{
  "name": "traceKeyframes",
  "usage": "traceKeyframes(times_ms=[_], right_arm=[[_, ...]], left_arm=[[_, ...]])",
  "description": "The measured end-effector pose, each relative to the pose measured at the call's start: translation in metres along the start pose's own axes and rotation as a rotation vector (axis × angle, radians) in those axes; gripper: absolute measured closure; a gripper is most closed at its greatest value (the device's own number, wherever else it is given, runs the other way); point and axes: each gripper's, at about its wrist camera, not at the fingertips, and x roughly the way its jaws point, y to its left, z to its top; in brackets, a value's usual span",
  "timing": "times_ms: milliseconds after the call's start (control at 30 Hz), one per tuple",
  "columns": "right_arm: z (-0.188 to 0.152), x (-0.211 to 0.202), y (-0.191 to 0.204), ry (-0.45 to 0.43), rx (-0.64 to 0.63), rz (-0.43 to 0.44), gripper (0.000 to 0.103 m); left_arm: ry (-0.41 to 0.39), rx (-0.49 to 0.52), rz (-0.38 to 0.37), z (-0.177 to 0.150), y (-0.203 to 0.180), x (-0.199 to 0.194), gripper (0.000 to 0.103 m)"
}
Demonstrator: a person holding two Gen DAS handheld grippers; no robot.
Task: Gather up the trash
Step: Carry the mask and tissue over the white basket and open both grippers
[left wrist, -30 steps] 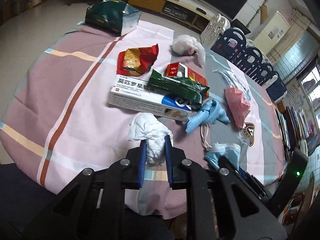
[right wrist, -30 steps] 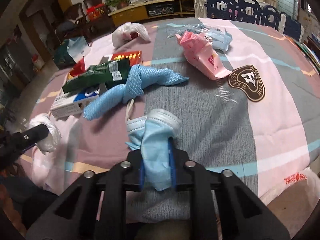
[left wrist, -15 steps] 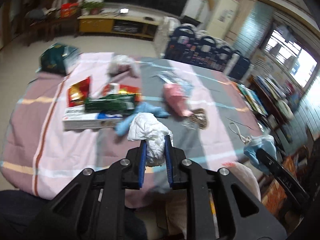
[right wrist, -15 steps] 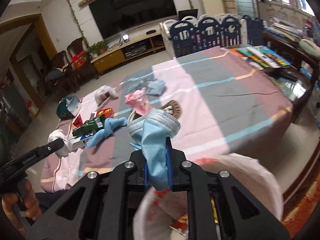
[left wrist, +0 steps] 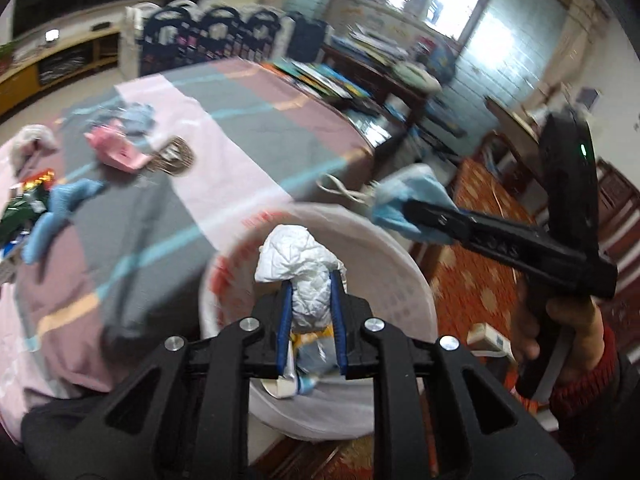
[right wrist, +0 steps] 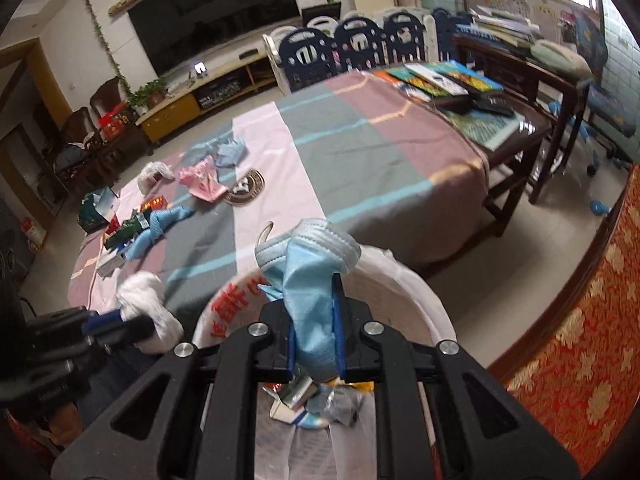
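My left gripper [left wrist: 309,286] is shut on a crumpled white tissue wad [left wrist: 300,256] and holds it above the white-lined trash bin [left wrist: 404,264]. My right gripper [right wrist: 314,284] is shut on a light blue face mask [right wrist: 310,276] above the same bin [right wrist: 416,292]. The bin holds several scraps [right wrist: 316,404]. The mask [left wrist: 404,200] and right gripper also show in the left wrist view, and the tissue wad [right wrist: 146,300] shows in the right wrist view. More trash lies on the table: a pink wrapper [right wrist: 202,182], a blue cloth [right wrist: 160,226], a green packet [right wrist: 130,230].
The round table has a pink and grey striped cloth [right wrist: 360,152]. A side table with books [right wrist: 472,92] stands at the right. Blue and white playpen panels [right wrist: 352,48] stand behind. A red patterned surface [right wrist: 592,328] lies right of the bin.
Both grippers swung away from the table with their loads and now hang over the trash bin. The tissue and the mask stay gripped.
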Motion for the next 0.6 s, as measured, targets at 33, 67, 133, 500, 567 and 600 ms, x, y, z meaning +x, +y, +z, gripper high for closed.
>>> traceKeyframes(times_ms=[33, 67, 133, 500, 567, 600], right_arm=[[-0.003, 0.003, 0.0, 0.012, 0.0, -0.007, 0.087], [-0.006, 0.003, 0.0, 0.023, 0.0, -0.01, 0.086], [-0.01, 0.008, 0.001, 0.053, 0.011, -0.004, 0.079], [0.005, -0.028, 0.066, -0.125, -0.22, -0.311, 0.025], [0.008, -0.036, 0.086, -0.167, -0.276, -0.335, 0.024], [0.009, -0.039, 0.096, -0.18, -0.293, -0.334, 0.024]], left_arm=[[0.023, 0.02, 0.006, -0.003, -0.004, 0.007, 0.082], [0.033, 0.031, 0.025, -0.006, -0.008, 0.011, 0.075], [0.048, 0.048, 0.049, -0.009, -0.011, 0.017, 0.059], [-0.101, -0.158, 0.37, 0.007, 0.06, -0.04, 0.018], [-0.135, -0.224, 0.461, 0.008, 0.079, -0.055, 0.017], [-0.151, -0.252, 0.499, 0.009, 0.087, -0.064, 0.017]])
